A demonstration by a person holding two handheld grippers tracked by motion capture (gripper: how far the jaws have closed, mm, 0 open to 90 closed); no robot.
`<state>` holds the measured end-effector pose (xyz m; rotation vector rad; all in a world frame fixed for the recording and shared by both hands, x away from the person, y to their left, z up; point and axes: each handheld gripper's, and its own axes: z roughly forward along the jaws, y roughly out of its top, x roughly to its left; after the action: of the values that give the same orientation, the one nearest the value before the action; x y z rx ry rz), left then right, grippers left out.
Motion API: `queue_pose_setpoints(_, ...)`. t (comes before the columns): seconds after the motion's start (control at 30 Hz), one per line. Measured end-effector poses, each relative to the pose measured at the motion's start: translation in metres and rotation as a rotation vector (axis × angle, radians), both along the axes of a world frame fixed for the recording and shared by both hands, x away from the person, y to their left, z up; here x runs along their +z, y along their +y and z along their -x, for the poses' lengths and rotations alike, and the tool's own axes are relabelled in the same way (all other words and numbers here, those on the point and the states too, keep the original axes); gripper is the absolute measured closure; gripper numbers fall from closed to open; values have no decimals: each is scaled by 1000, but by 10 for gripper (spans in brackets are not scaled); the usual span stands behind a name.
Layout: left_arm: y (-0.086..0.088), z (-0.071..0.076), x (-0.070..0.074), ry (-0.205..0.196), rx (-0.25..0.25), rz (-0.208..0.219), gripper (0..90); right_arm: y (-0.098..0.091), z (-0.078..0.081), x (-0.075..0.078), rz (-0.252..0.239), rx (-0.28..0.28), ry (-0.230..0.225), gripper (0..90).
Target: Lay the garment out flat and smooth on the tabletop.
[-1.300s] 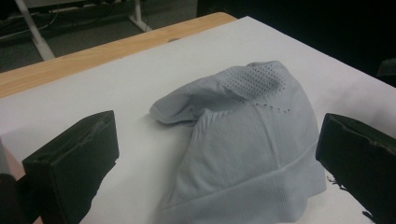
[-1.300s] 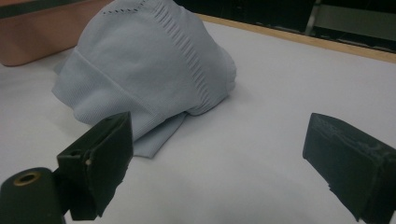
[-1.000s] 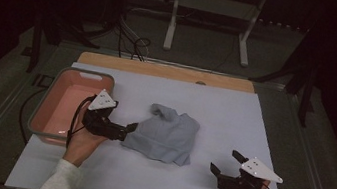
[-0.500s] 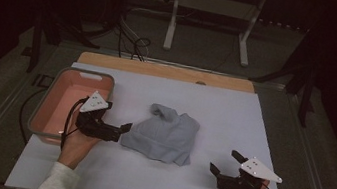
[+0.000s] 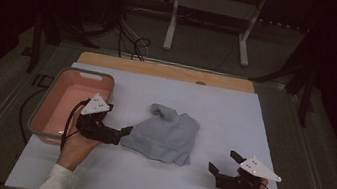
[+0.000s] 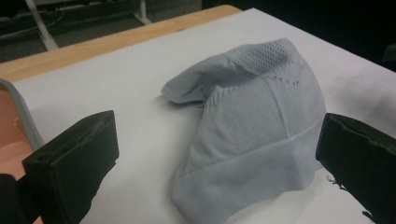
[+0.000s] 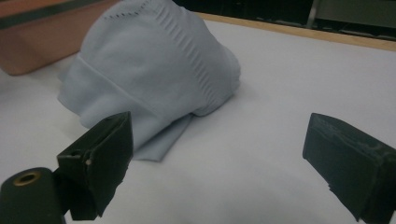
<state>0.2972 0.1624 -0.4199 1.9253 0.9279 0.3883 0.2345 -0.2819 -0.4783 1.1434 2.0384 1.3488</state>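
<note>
- The grey garment (image 5: 164, 135) lies crumpled in the middle of the white table (image 5: 234, 114); it is bunched up rather than flat, with a folded hump toward the far side and a looser hem toward the person's side
- The left tongs (image 5: 122, 136) sit just beside the garment's left edge, tips pointing straight at it; in the left gripper view the cloth (image 6: 252, 135) lies between the two black jaws and a little ahead of them, so the jaws stand spread and pinch nothing
- The right tongs (image 5: 221, 163) rest well apart from the garment, toward the near right corner of the table; their jaws are spread wide too, and the cloth (image 7: 149, 79) lies ahead and off to the left in the right gripper view, with bare table between
- The left hand is plainly the nearer one; I judge that any grab would come from it, a short push forward onto the near left hem
- The garment's longer side seems to run from the far left hump down to the near right corner, though the crumpling makes that hard to tell
- The pink tub (image 5: 56, 103) stands at the table's left edge, just behind the left hand
</note>
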Motion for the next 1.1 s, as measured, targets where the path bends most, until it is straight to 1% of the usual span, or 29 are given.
queue_pose_setpoints(0.1,2,-1,0,9,13,0,4,5,1,3,-17,1,1,89)
queue_pose_setpoints(0.2,5,0,1,9,24,6,4,13,-2,7,-5,13,-4,90)
queue_pose_setpoints(0.3,5,1,1,3,19,15,4,24,-7,12,7,25,-7,89)
queue_pose_setpoints(0.33,5,2,1,3,19,19,4,31,-11,15,10,33,-10,89)
queue_pose_setpoints(0.37,5,2,1,2,16,21,4,31,-11,15,10,33,-10,89)
queue_pose_setpoints(0.53,5,3,2,-6,20,20,4,52,-23,22,18,60,-11,89)
queue_pose_setpoints(0.6,6,4,3,-10,24,23,4,65,-29,26,23,80,-14,90)
queue_pose_setpoints(0.63,6,4,3,-10,24,23,4,65,-29,26,23,80,-14,90)
queue_pose_setpoints(0.67,6,4,4,-10,24,24,4,70,-31,28,27,87,-15,90)
queue_pose_setpoints(0.7,6,4,4,-11,24,29,4,79,-35,32,36,100,-19,90)
queue_pose_setpoints(0.73,6,5,4,-13,26,30,4,79,-35,32,36,100,-19,90)
queue_pose_setpoints(0.8,8,5,5,-17,28,29,4,87,-41,35,36,109,-26,90)
queue_pose_setpoints(0.9,10,5,5,-19,35,25,4,97,-50,37,39,118,-21,90)
queue_pose_setpoints(0.93,10,5,5,-19,37,30,4,104,-56,37,40,125,-16,90)
queue_pose_setpoints(1.0,11,6,5,-21,37,32,4,104,-56,37,40,125,-16,90)
queue_pose_setpoints(1.03,13,6,6,-24,39,40,4,115,-63,39,45,135,-15,90)
queue_pose_setpoints(1.1,13,6,5,-23,43,40,4,121,-67,41,51,142,-15,90)
